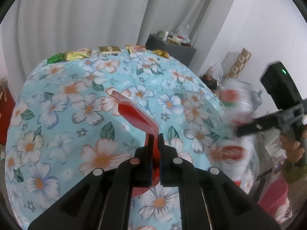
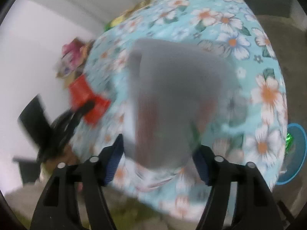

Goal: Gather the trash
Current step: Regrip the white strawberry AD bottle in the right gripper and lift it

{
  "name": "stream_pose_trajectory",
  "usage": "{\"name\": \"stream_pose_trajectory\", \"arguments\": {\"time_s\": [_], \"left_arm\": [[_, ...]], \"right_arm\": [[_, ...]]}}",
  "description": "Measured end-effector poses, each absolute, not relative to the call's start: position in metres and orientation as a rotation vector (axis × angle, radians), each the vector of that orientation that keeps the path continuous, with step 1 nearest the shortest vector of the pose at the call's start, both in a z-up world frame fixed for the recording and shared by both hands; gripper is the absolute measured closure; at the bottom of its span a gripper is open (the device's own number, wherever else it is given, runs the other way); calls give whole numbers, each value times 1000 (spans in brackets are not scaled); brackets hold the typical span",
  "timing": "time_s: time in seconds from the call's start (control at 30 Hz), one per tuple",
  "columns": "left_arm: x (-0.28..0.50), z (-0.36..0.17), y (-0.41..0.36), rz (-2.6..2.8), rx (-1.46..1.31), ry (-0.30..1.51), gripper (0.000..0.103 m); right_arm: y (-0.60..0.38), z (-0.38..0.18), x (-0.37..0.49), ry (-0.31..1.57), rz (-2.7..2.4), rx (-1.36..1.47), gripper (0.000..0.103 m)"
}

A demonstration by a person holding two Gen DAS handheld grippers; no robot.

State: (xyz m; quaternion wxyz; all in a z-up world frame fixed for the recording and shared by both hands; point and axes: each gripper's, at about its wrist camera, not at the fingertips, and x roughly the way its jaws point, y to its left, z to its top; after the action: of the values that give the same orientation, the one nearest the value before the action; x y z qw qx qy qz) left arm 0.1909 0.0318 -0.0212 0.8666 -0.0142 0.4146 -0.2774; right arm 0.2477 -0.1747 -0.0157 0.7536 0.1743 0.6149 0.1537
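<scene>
Fingers (image 1: 150, 149) of the left gripper (image 1: 155, 138) were clamped on a flat red plastic wrapper (image 1: 137, 115), which stuck out ahead of them above the blue floral-clothed tabletop (image 1: 80, 99). Between the spread fingers (image 2: 113, 164) of the right gripper (image 2: 157, 149) sat a blurred translucent plastic bag (image 2: 172, 95); contact could not be told. Beyond the left fingers, gold and green foil sweet wrappers (image 1: 107, 50) lined the tabletop's far edge.

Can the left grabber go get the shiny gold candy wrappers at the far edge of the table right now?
Probably not yet: the left gripper is shut on a red packet, so it has no free grip for the gold wrappers.
</scene>
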Motion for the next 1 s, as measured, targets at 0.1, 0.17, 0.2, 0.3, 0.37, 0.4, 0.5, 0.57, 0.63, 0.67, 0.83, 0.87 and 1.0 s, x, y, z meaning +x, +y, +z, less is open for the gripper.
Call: {"name": "stream_pose_trajectory", "arguments": {"time_s": [0.1, 0.17, 0.2, 0.3, 0.37, 0.4, 0.5, 0.57, 0.63, 0.67, 0.83, 0.87, 1.0], "left_arm": [[194, -33, 19, -563, 28, 885, 99], [193, -37, 15, -562, 43, 889, 98], [193, -38, 11, -560, 56, 886, 98], [191, -41, 1, -545, 119, 864, 98], [191, -41, -3, -541, 139, 859, 98], [191, -42, -5, -536, 150, 856, 98], [191, -42, -13, -517, 206, 832, 98], [190, -42, -16, -510, 228, 825, 98], [189, -42, -19, -504, 247, 820, 98], [189, -42, -20, -501, 254, 817, 98], [186, -40, -22, -488, 274, 808, 98], [186, -39, -22, -487, 277, 806, 98], [184, -37, -23, -485, 287, 799, 98]], "right_arm": [[-174, -35, 257, 1321, 271, 444, 28], [-177, -41, 253, 1301, 234, 486, 26], [-177, -41, 250, 1281, 223, 494, 26], [-175, -40, 240, 1236, 192, 505, 25], [-173, -46, 237, 1233, 188, 543, 25], [-172, -49, 233, 1232, 193, 566, 25], [-162, -59, 235, 1224, 180, 585, 25], [-161, -60, 236, 1207, 170, 590, 25], [-163, -59, 234, 1193, 159, 605, 31], [-164, -59, 233, 1190, 164, 616, 37], [-172, -56, 224, 1187, 205, 677, 47], [-171, -56, 224, 1187, 206, 677, 47], [-171, -55, 223, 1191, 220, 688, 48]]}}
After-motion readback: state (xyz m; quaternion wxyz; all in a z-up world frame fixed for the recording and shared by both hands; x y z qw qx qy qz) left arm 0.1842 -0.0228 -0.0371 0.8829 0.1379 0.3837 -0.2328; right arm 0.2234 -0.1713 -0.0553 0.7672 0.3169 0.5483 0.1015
